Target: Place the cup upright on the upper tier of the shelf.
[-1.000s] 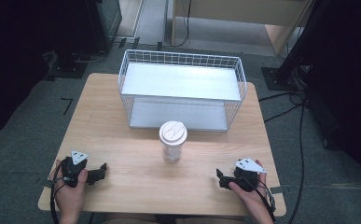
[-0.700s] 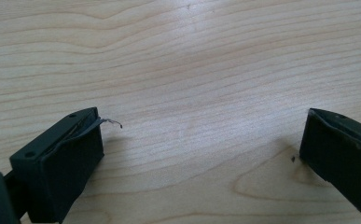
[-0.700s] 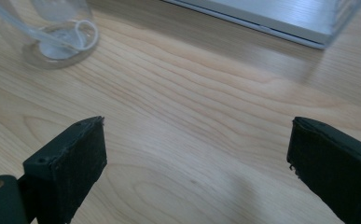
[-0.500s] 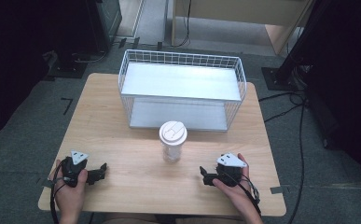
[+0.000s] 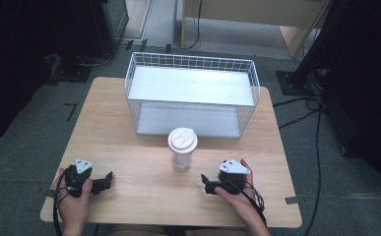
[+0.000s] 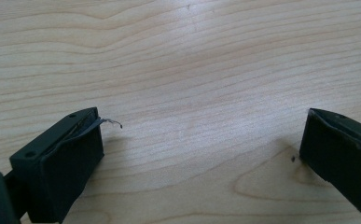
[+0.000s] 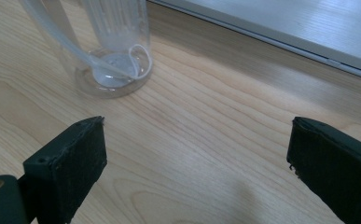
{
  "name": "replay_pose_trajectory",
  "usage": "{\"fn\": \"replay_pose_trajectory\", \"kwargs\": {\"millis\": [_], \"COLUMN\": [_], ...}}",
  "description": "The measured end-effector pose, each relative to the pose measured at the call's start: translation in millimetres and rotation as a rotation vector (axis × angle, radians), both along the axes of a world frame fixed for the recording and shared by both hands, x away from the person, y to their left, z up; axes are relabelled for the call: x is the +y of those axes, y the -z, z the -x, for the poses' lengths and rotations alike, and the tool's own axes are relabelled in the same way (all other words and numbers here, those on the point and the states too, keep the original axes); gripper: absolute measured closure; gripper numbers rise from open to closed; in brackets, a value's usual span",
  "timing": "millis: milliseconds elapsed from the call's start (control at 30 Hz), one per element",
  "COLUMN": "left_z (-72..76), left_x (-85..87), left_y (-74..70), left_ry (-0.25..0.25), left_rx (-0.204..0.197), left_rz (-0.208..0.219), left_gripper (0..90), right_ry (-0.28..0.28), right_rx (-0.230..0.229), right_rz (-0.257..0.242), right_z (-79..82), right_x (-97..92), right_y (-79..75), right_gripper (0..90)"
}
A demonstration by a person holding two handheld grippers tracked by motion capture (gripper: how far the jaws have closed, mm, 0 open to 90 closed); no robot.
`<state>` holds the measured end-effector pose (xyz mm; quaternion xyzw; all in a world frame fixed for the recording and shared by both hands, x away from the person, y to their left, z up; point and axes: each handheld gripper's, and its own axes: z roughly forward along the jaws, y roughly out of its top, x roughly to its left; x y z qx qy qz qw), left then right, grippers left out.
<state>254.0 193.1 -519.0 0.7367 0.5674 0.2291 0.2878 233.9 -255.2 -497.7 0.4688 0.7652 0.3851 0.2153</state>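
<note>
We see a clear plastic cup (image 5: 182, 150) with a white lid standing mid-table, just before the white wire basket (image 5: 193, 93) at the far edge. Our right gripper (image 5: 206, 183) rests near the cup, jaws spread wide, empty. Our left gripper (image 5: 107, 181), near the front-left corner, gapes likewise over bare table (image 5: 129, 157).

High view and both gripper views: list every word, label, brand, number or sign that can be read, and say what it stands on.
None can be read.
Cup: clear, ribbed, with a white lid that carries raised moulding; no letters can be made out on it.
Wire basket: plain white wire and shelves, no label.
Table: bare wood grain, no marking.
Left claw and right claw: black, with plain grey plates, no print seen.
</note>
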Motion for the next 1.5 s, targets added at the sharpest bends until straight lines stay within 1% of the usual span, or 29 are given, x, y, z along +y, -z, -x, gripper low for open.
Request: {"fn": "replay_pose_trajectory", "kwargs": {"millis": [133, 233, 367, 433, 533, 633, 733, 1000, 1100, 1133, 1167, 1200, 1233, 1267, 1367, 1500], "left_z": [0.0, 0.0, 0.0, 0.0, 0.0, 0.0, 0.0, 0.0, 0.0, 0.0, 0.0, 0.0, 0.0, 0.0, 0.0, 0.0], "left_x": [0.1, 0.0, 0.0, 0.0, 0.0, 0.0, 0.0, 0.0, 0.0, 0.0, 0.0, 0.0, 0.0, 0.0, 0.0, 0.1], "left_y": [0.0, 0.0, 0.0, 0.0, 0.0, 0.0, 0.0, 0.0, 0.0, 0.0, 0.0, 0.0, 0.0, 0.0, 0.0, 0.0], "left_ry": [0.001, 0.0, 0.0, 0.001, 0.001, 0.001, 0.001, 0.001, 0.001, 0.001, 0.001, 0.001, 0.001, 0.001, 0.001, 0.001], "left_rx": [0.0, 0.0, 0.0, 0.0, 0.0, 0.0, 0.0, 0.0, 0.0, 0.0, 0.0, 0.0, 0.0, 0.0, 0.0, 0.0], "left_rz": [-0.001, 0.0, 0.0, 0.0, 0.0, 0.0, 0.0, 0.0, 0.0, 0.0, 0.0, 0.0, 0.0, 0.0, 0.0, 0.0], "left_gripper": [0.0, 0.0, 0.0, 0.0, 0.0, 0.0, 0.0, 0.0, 0.0, 0.0, 0.0, 0.0, 0.0, 0.0, 0.0, 0.0], "right_ry": [-0.007, -0.009, -0.018, -0.022, -0.025, -0.029, -0.028, -0.017, -0.001, -0.001, 0.012, 0.012, 0.023, 0.03, 0.03, 0.028], "right_rx": [-0.001, 0.0, -0.003, -0.003, -0.002, -0.013, -0.014, -0.037, -0.051, -0.051, -0.055, -0.055, -0.058, -0.06, -0.067, -0.094], "right_rz": [-0.009, -0.03, -0.037, -0.051, -0.065, -0.079, -0.085, -0.118, -0.15, -0.15, -0.175, -0.175, -0.196, -0.202, -0.207, -0.201], "right_z": [-1.7, -2.9, -4.2, -5.5, -6.2, -8.1, -8.9, -12.6, -14.6, -14.6, -16.2, -16.2, -17.8, -18.6, -19.9, -22.2], "right_x": [5.6, 10.5, 17.2, 23.3, 27.1, 34.2, 37.4, 46.1, 50.8, 50.8, 53.2, 53.2, 55.1, 56.2, 58.3, 68.1], "right_y": [-0.6, -1.1, -0.5, -0.6, -1.5, -2.7, -3.5, -7.4, -9.8, -9.8, -11.0, -11.0, -12.3, -12.9, -14.0, -15.9], "right_gripper": [4.8, 4.8, 4.8, 4.8, 4.8, 4.8, 4.8, 4.8, 4.8, 4.8, 4.8, 4.8, 4.8, 5.2, 5.1, 5.2]}}
